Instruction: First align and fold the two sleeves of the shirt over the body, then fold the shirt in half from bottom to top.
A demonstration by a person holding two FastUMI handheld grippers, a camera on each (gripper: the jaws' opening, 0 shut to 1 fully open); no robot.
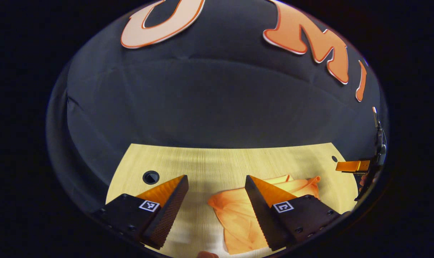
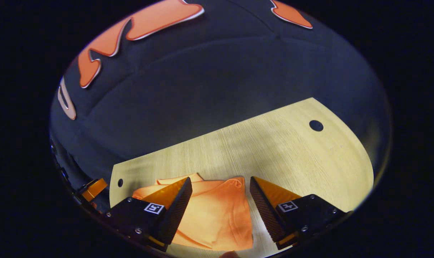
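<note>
Crumpled shirt (image 2: 213,215) lies on the table (image 2: 292,150), seemingly lengthwise toward the wall; both claws released.

Shirt (image 2: 217,218) laid on the tabletop (image 2: 292,154), left gripper (image 1: 217,211) beside it, right gripper (image 2: 220,211) held above it

- The bench (image 2: 292,150) lies bare beyond and to the right of the shirt (image 2: 217,215) in the right gripper view, broken only by a small round hole (image 2: 316,125).
- In the left gripper view, bare bench (image 1: 210,161) runs left of the shirt (image 1: 235,215), past another hole (image 1: 151,177).
- The shirt lies low and rumpled near the front edge.
- The booth's cloth wall (image 1: 217,104) closes the far side.
- The right claw (image 1: 353,166) hangs at the far right, apart from the shirt.
</note>
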